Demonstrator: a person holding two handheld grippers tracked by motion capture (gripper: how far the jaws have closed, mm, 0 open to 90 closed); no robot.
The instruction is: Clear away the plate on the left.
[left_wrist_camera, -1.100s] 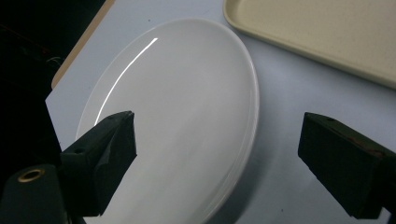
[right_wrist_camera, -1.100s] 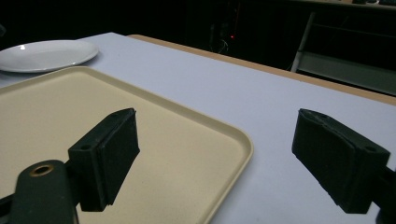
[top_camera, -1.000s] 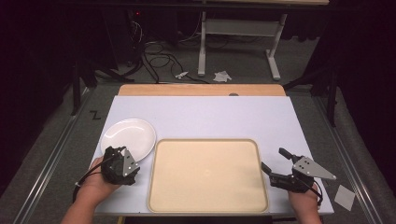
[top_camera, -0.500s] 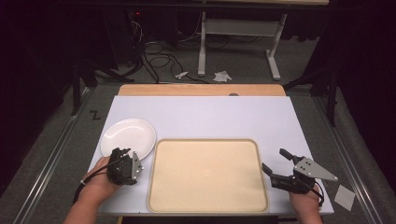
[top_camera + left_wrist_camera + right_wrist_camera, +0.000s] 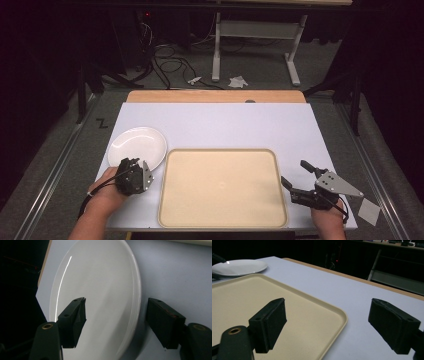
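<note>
Early stage: left hand-held gripper (image 5: 115,322) closing astride plate (image 5: 100,290) rim, not yet clamped; right hand-held gripper (image 5: 327,327) wide, idle by empty tray (image 5: 222,187); lift and placement remaining.

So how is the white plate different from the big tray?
The plate is round, glossy white and small; the tray is rectangular with rounded corners, matte beige and much larger. The plate lies at the table's left side with the left tool straddling its rim, jaws just closing, not yet pressing; the tray sits in the middle, untouched. Both are empty and lie flat on the table.
</note>
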